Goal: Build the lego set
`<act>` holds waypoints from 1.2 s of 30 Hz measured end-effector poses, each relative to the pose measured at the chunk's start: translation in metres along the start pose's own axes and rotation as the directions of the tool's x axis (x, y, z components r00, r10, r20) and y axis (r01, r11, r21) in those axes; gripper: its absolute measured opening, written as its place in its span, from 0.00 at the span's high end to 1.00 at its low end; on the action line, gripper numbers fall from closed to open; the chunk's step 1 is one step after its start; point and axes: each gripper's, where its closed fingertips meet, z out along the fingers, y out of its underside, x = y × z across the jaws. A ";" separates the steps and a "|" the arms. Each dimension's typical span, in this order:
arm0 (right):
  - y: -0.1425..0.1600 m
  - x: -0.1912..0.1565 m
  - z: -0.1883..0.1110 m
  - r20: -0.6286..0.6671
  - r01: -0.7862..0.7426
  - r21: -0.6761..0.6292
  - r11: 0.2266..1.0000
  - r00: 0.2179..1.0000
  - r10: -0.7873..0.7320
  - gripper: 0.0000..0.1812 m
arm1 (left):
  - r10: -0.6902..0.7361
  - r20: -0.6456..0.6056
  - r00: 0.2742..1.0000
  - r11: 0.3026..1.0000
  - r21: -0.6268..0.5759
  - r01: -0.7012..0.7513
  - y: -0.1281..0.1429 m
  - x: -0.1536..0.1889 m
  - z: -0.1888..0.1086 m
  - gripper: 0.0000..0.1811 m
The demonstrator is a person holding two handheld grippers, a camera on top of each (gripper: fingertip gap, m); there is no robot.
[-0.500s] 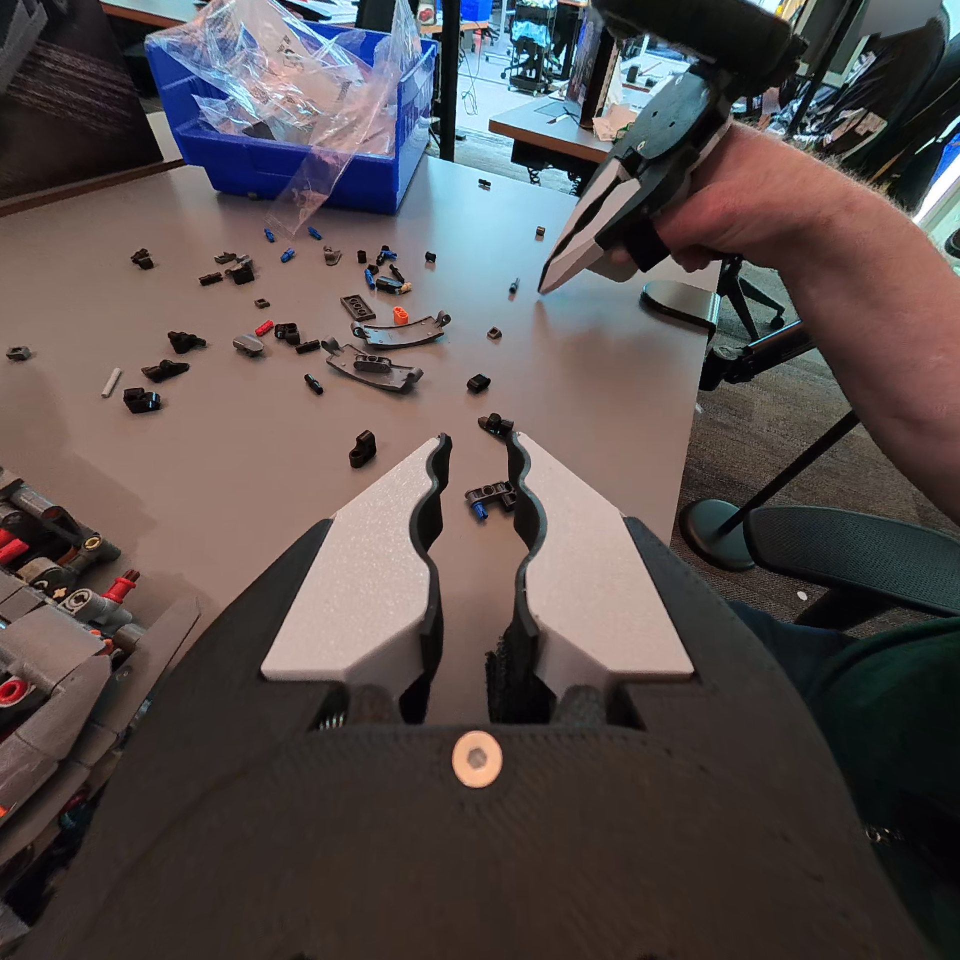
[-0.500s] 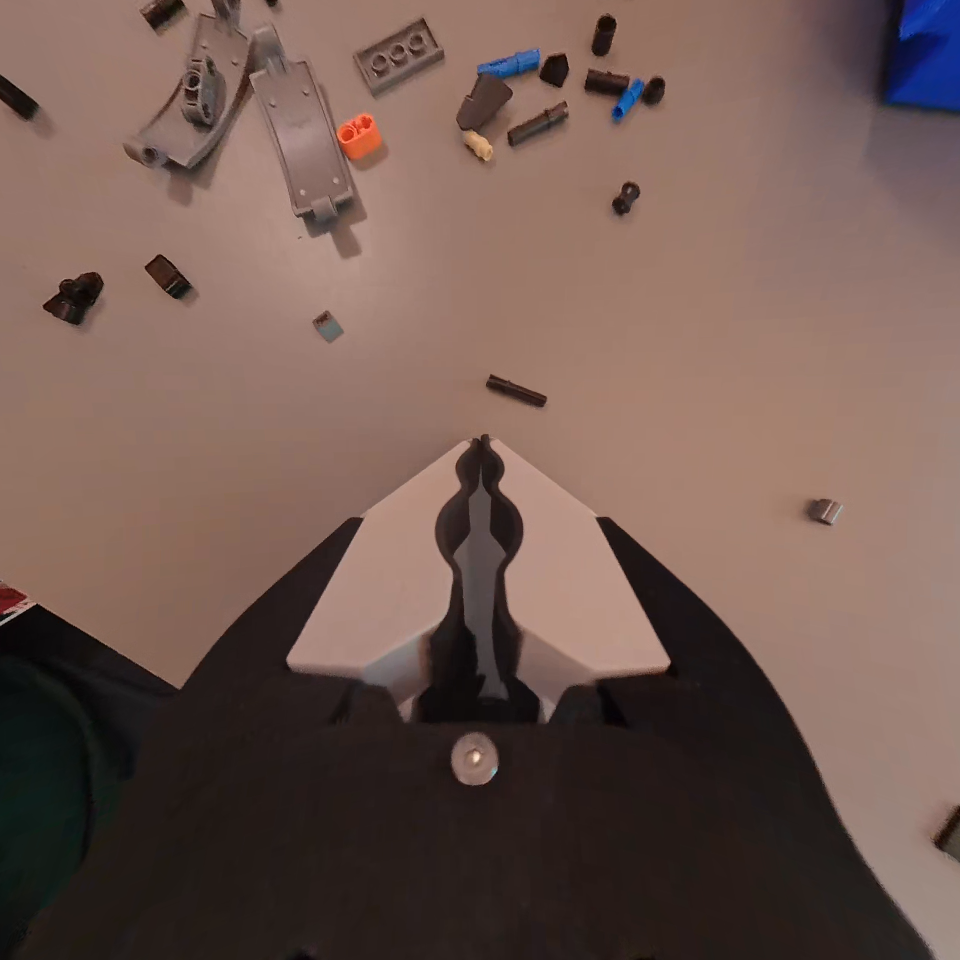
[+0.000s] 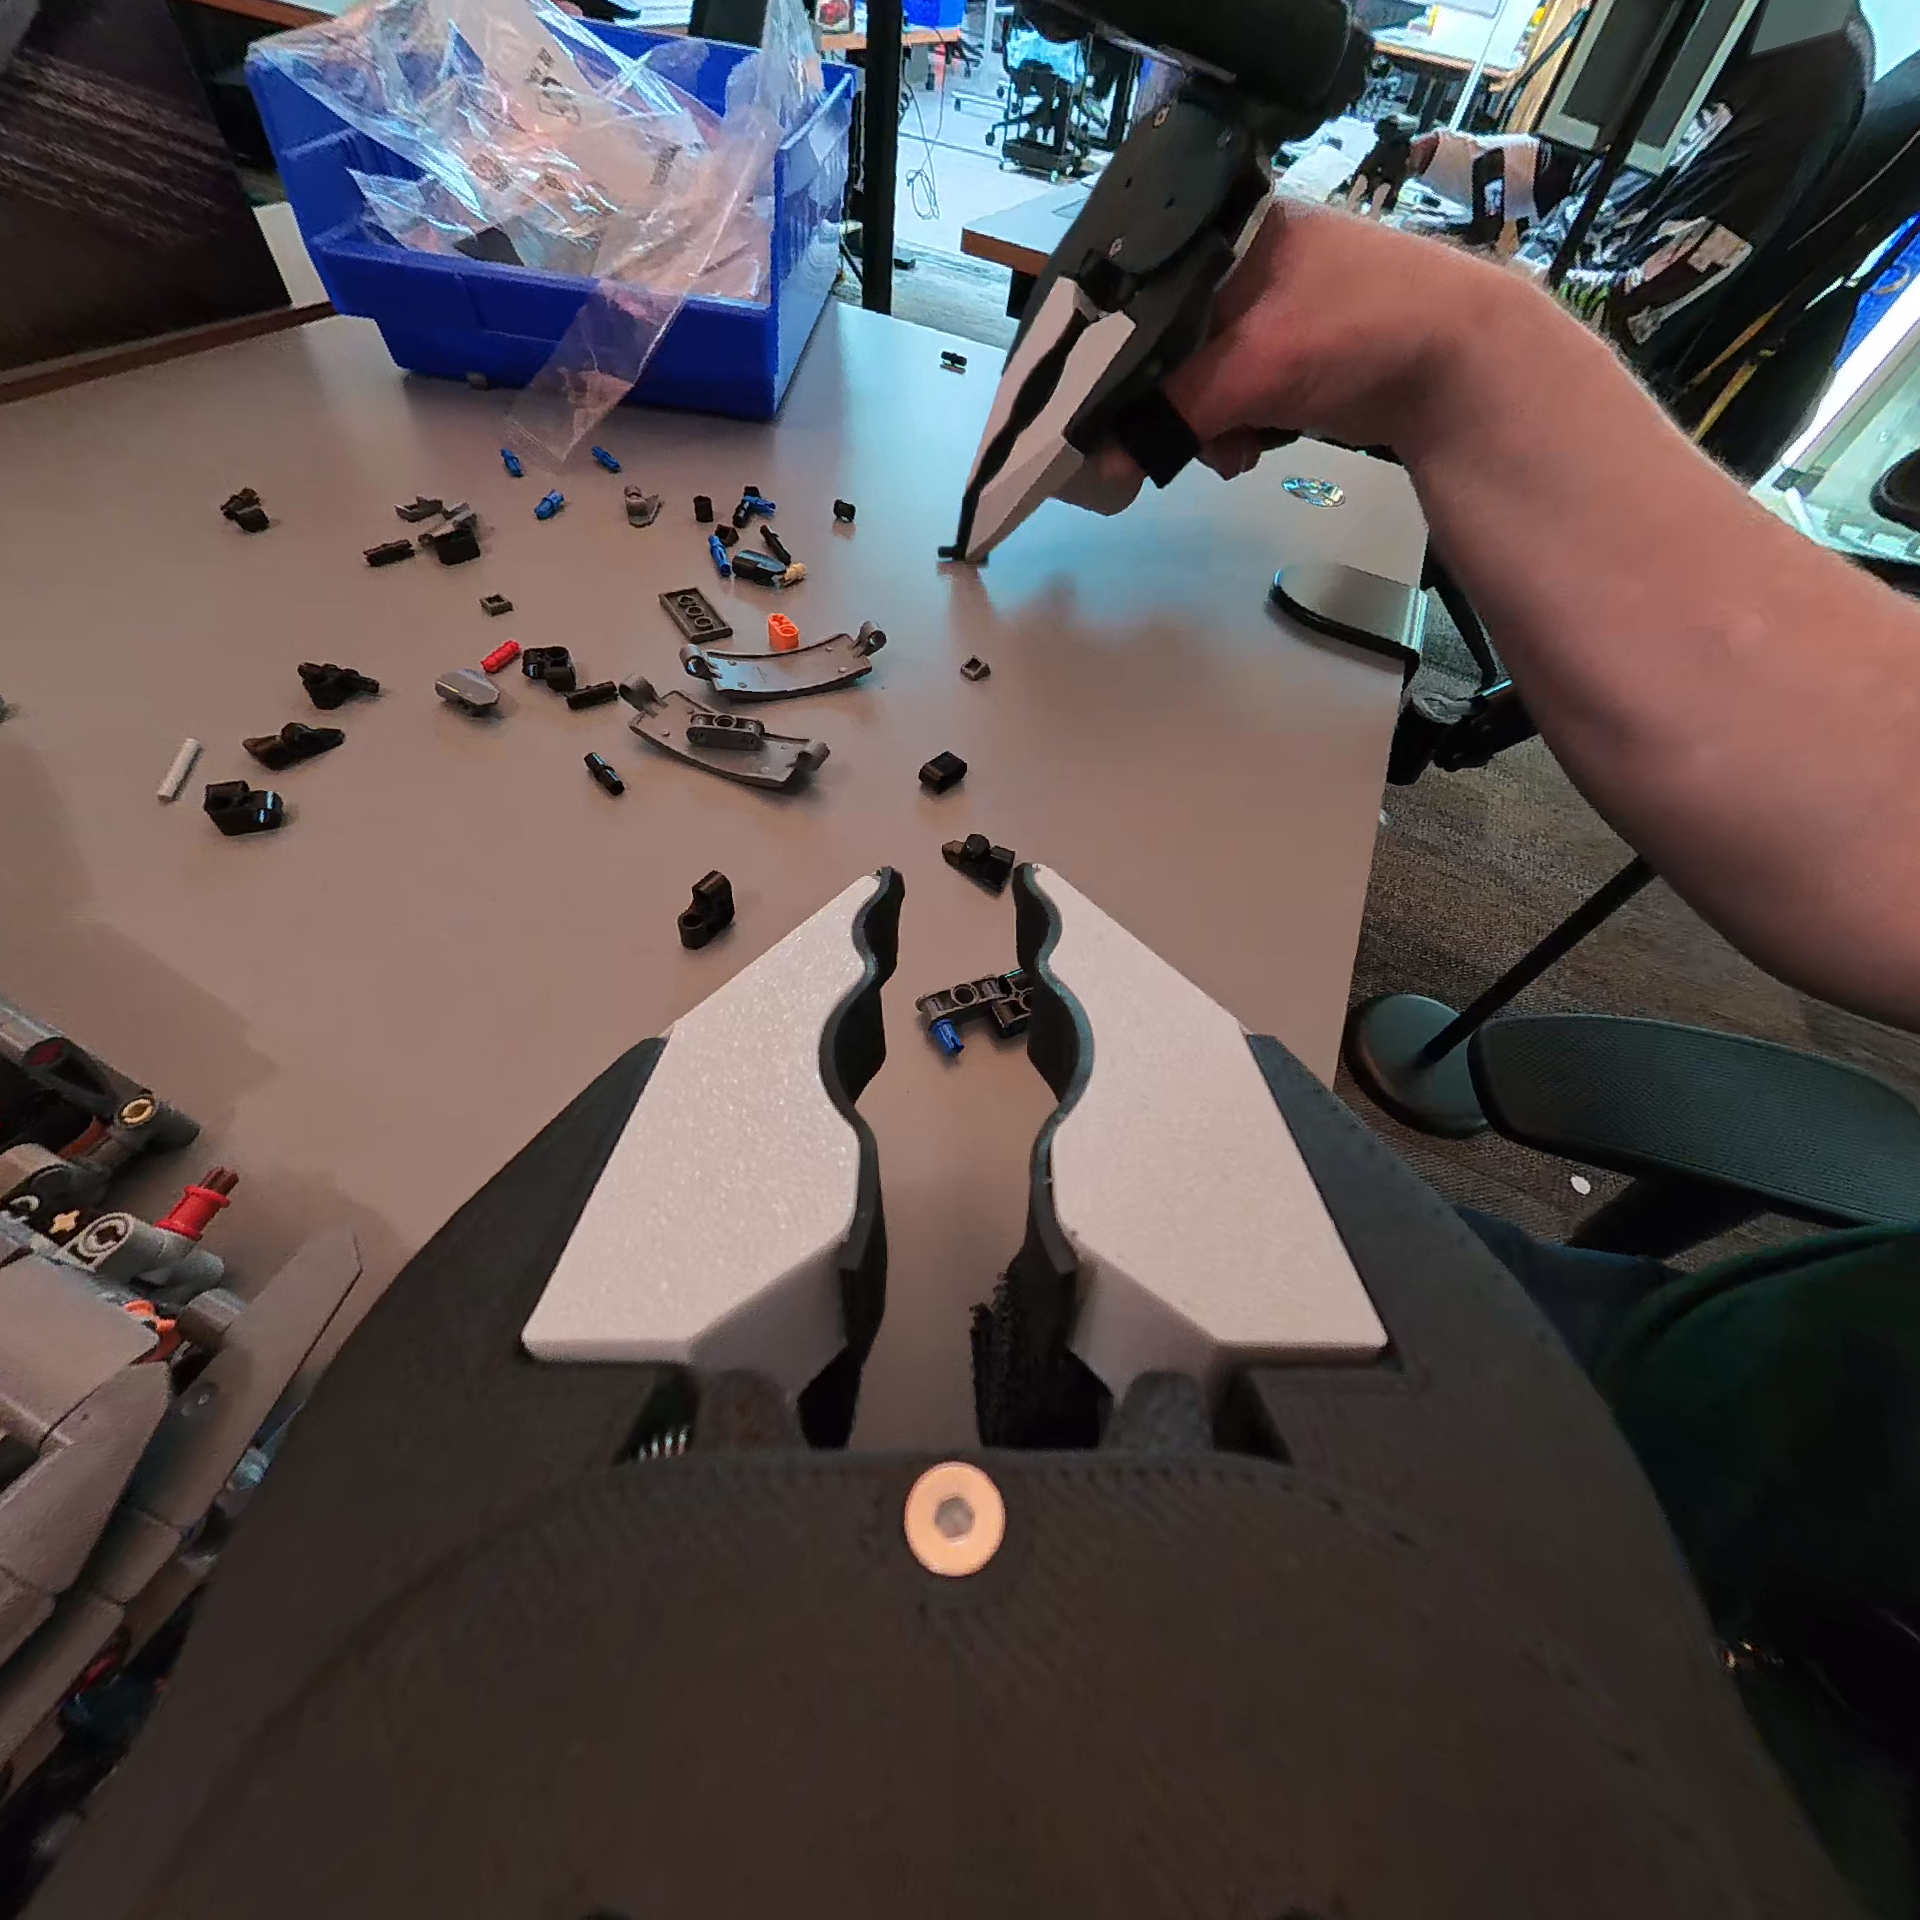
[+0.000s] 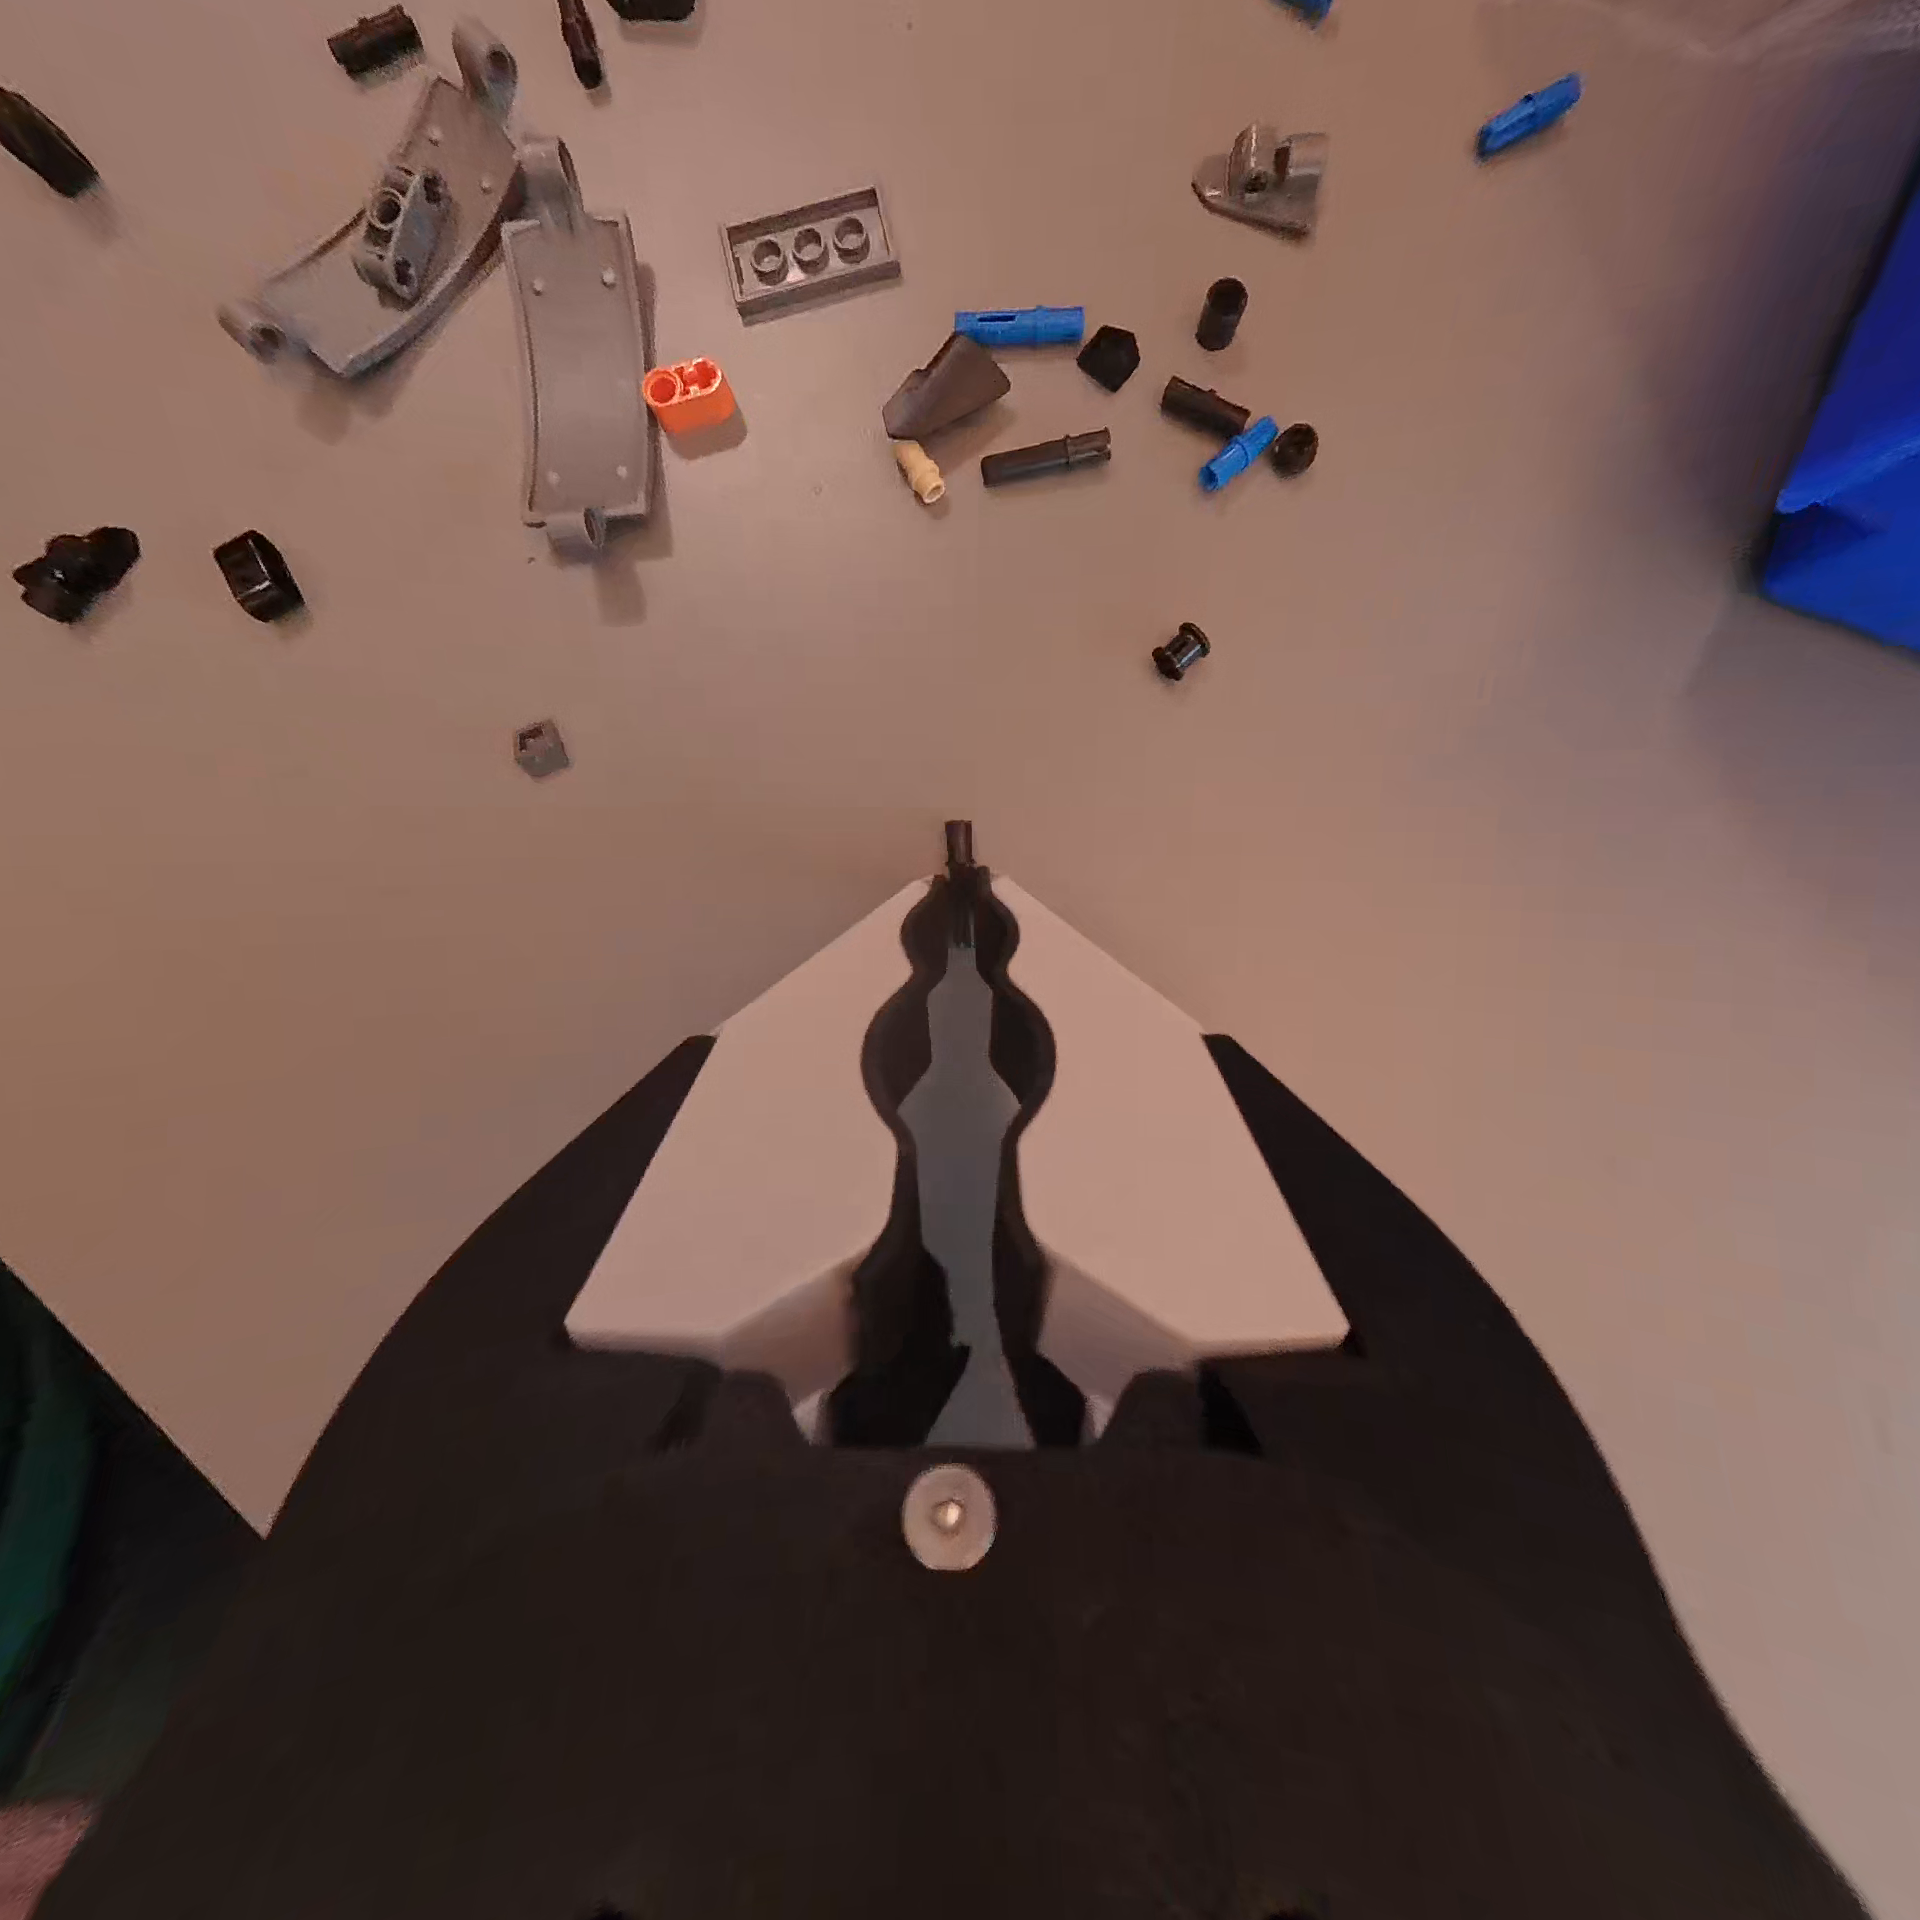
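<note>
- Grey bench [image 3: 1091, 665] in a workshop room, strewn with small lego pieces, with desks and chairs blurred behind it.
- Right gripper [image 4: 958, 883] has its jaws pressed together on a thin black pin [image 4: 957, 844], whose end pokes out past the tips; in the left wrist view the same gripper [image 3: 971, 551] points steeply down with the pin's end at the bench surface, and a person's hand [image 3: 1340, 343] grips its handle.
- Left gripper [image 3: 956, 883] hovers low over the bench, jaws spread and holding nothing; a black connector with a blue pin [image 3: 977, 1013] lies on the bench in the gap between them.
- Just ahead of the right gripper lie a small grey tile [image 4: 540, 748] and a black bush [image 4: 1180, 651].
- Farther out sit two curved grey panels [image 4: 582, 353], an orange block [image 4: 689, 395], a dark grey three-hole plate [image 4: 810, 252] and blue pins [image 4: 1018, 324].
- Blue bin [image 3: 582, 312] with clear plastic bags [image 3: 582, 156] stands at the far side of the bench.
- Partly built grey model [image 3: 83, 1299] lies at the left edge of the left wrist view.
</note>
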 end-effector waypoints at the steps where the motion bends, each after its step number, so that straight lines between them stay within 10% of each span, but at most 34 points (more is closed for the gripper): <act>1: 0.000 0.001 0.000 0.014 -0.011 0.011 1.000 1.000 0.011 0.99 | -0.005 -0.004 1.000 1.000 0.001 0.005 0.000 0.000 0.000 0.89; 11: -0.053 -0.093 -0.031 0.380 -0.067 0.310 0.949 0.923 -0.059 0.99 | 0.219 0.047 0.975 0.971 0.086 -0.222 -0.022 0.012 0.005 0.88; 19: -0.087 -0.206 -0.053 0.625 0.079 0.329 0.941 0.729 -0.280 0.99 | 0.686 0.223 0.693 0.708 0.017 -0.706 -0.038 0.035 0.013 0.85; 36: -0.085 -0.226 -0.039 0.711 0.140 0.226 0.964 0.653 -0.262 0.99 | 0.769 0.264 0.583 0.609 -0.022 -0.793 -0.032 0.039 0.013 0.91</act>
